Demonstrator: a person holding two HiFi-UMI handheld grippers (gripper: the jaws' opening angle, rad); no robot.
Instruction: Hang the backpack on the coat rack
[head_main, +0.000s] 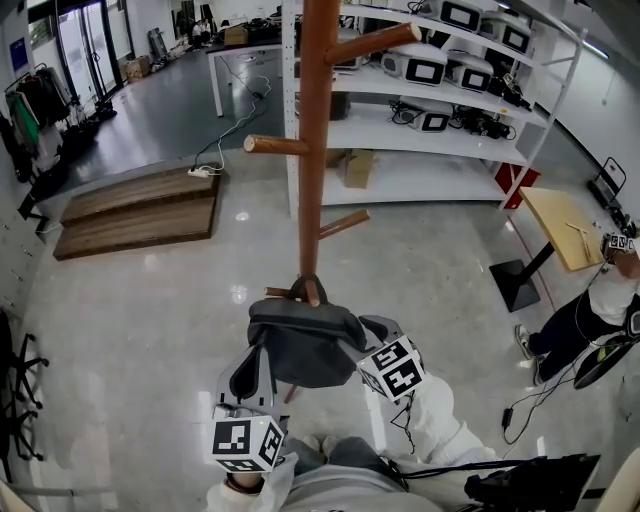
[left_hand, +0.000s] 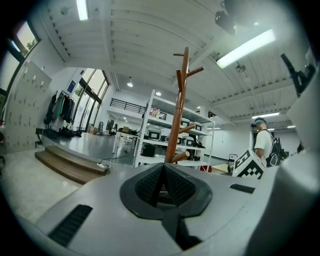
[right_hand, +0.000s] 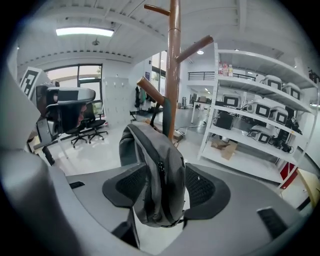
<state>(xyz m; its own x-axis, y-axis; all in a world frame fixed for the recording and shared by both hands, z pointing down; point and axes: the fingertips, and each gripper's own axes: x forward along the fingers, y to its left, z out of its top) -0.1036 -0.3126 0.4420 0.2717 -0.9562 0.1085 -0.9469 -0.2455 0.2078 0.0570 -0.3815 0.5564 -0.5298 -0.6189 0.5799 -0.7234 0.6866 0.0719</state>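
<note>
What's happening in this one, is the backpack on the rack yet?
A person holding a tool in each hand is hanging a grey backpack on the wooden coat rack. The bag's top loop is over a low peg and the bag hangs from it. The right tool is open, with the bag's lower part between its pads, apparently not squeezed. The left tool is shut and empty.

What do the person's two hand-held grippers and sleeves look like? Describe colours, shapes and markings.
Both the left hand-held gripper and right hand-held gripper have light grey bodies with black, ribbed, curved pads. Each carries a white cube with black square markers. The sleeves are white; a thin black cable hangs by the right one.
</note>
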